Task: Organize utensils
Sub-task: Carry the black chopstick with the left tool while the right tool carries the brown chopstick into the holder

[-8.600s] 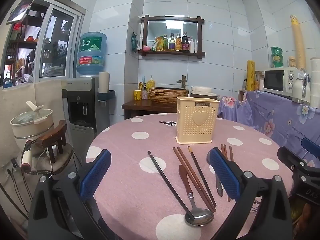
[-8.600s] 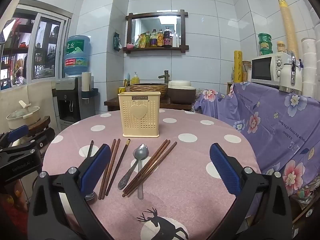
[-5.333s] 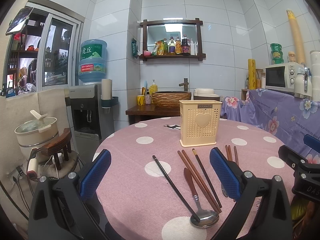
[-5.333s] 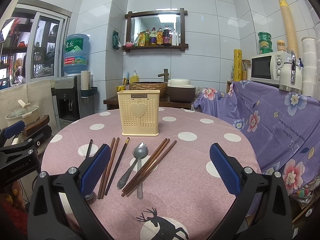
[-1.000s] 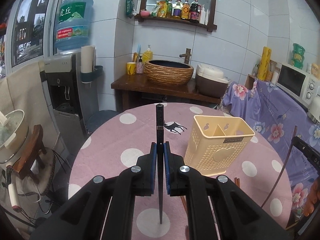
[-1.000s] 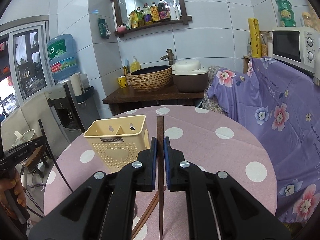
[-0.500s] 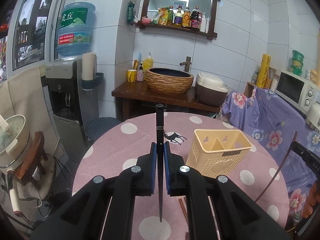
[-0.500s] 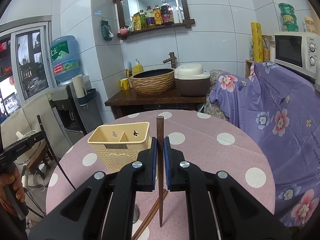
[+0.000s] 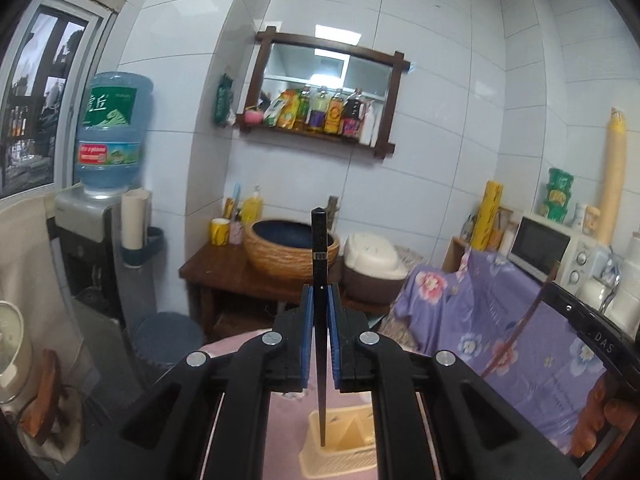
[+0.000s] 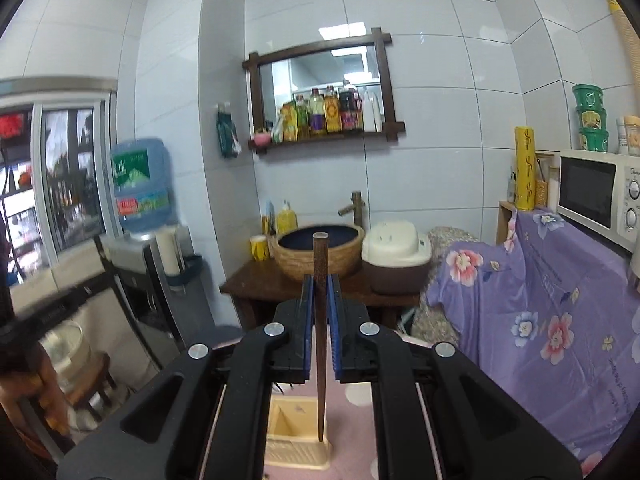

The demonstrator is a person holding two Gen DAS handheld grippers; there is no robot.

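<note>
Pink tabletop point(image 10: 352, 394) carries the basket point(image 10: 298, 438); each gripper, left point(image 9: 320, 336) and right point(image 10: 320, 328), pinches one chopstick upright for vertical insertion.

One black chopstick point(image 9: 320, 264), one brown chopstick point(image 10: 320, 280), one cream holder point(image 10: 296, 436) at 6 o'clock, two grippers point(image 9: 320, 336) point(image 10: 320, 332), one microwave point(image 10: 596, 196) at 3 o'clock.

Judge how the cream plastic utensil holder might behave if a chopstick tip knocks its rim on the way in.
The utensil holder is perforated plastic and its visible compartments look empty, so it is probably light and may slide or tip. It is taller than its base seems deep, which favours tipping. The brown chopstick looks stiff, so a knock would pass straight through.
</note>
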